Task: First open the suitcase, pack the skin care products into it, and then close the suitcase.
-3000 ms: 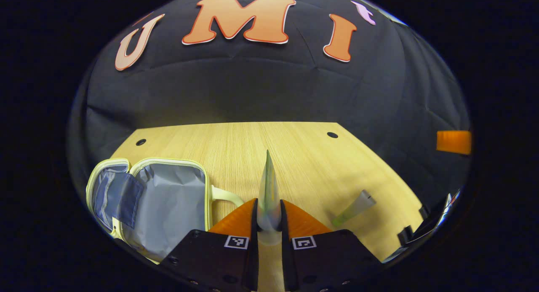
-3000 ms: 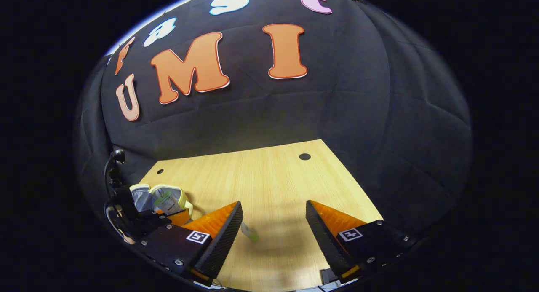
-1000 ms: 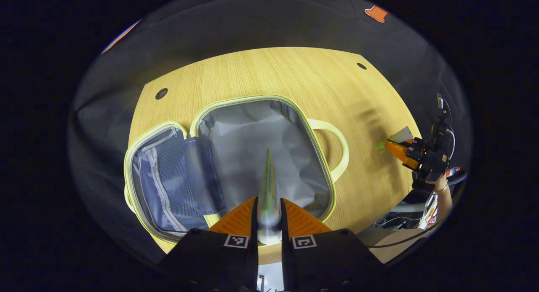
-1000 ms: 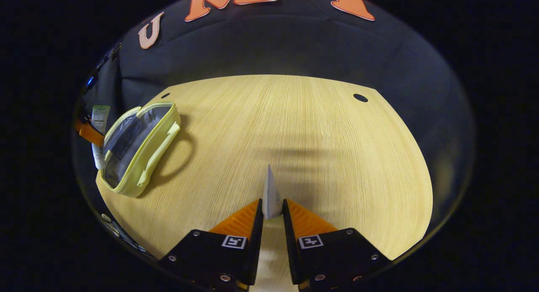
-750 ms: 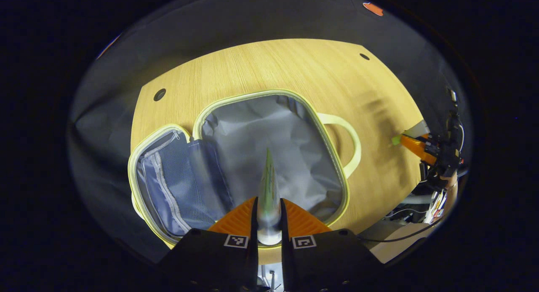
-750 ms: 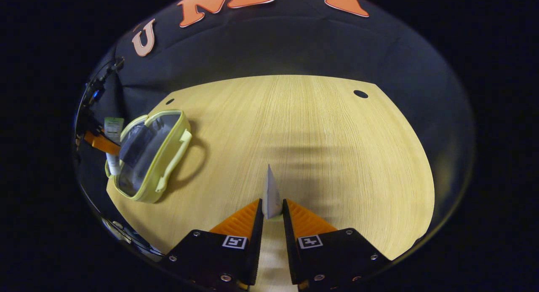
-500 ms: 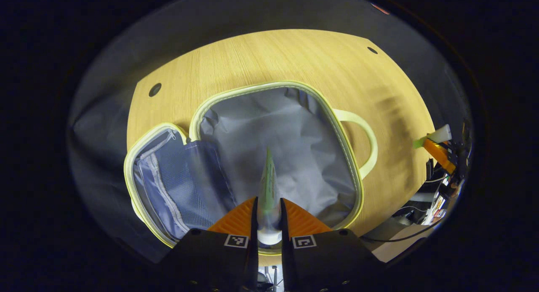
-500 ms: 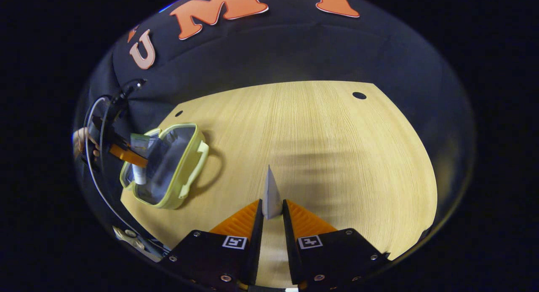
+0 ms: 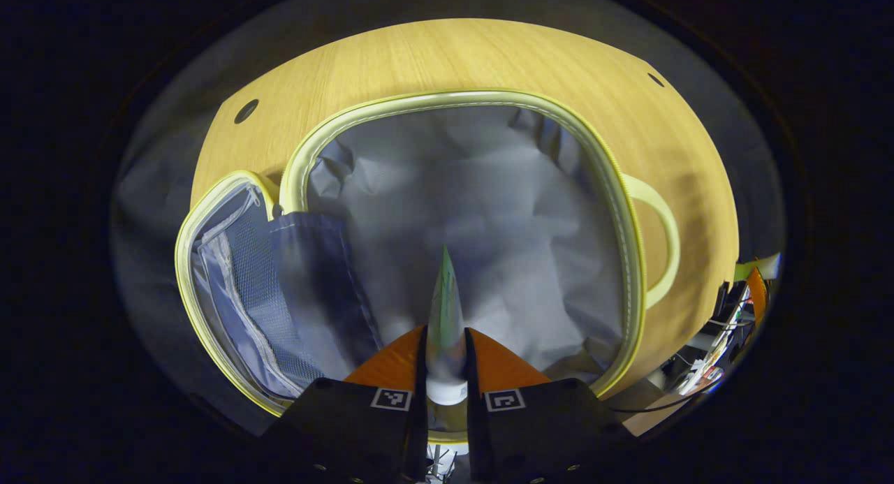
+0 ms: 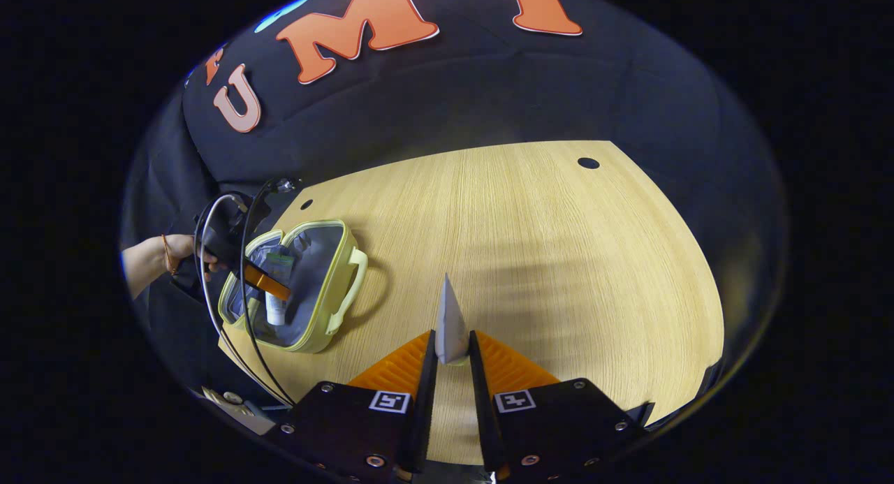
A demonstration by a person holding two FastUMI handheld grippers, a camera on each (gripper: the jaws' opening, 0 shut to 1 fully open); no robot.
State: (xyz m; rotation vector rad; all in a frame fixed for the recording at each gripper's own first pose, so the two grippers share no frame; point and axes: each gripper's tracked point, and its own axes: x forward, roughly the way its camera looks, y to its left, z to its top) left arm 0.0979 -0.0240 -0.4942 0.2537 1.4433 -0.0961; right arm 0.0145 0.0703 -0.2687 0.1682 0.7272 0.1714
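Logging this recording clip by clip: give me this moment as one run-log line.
suitcase: open, on table | left gripper: shut on tube, over the lining | right gripper: shut on second tube, above table | packed: nothing yet

Low in the frame's centre, the left gripper (image 9: 444, 351) pinches a green-and-white skincare tube (image 9: 445, 315) edge-on between both fingers (image 9: 391, 364), its crimped tip pointing up toward mid-frame. Behind the tube lies the open pale-yellow suitcase (image 9: 632, 246), its main compartment lined in crumpled grey fabric and spreading across the middle. Its carry handle (image 9: 661, 243) loops out at the right. The lid half, at lower left, carries a blue mesh zip pocket (image 9: 241, 288). The wooden table (image 9: 489, 54) shows along the top.
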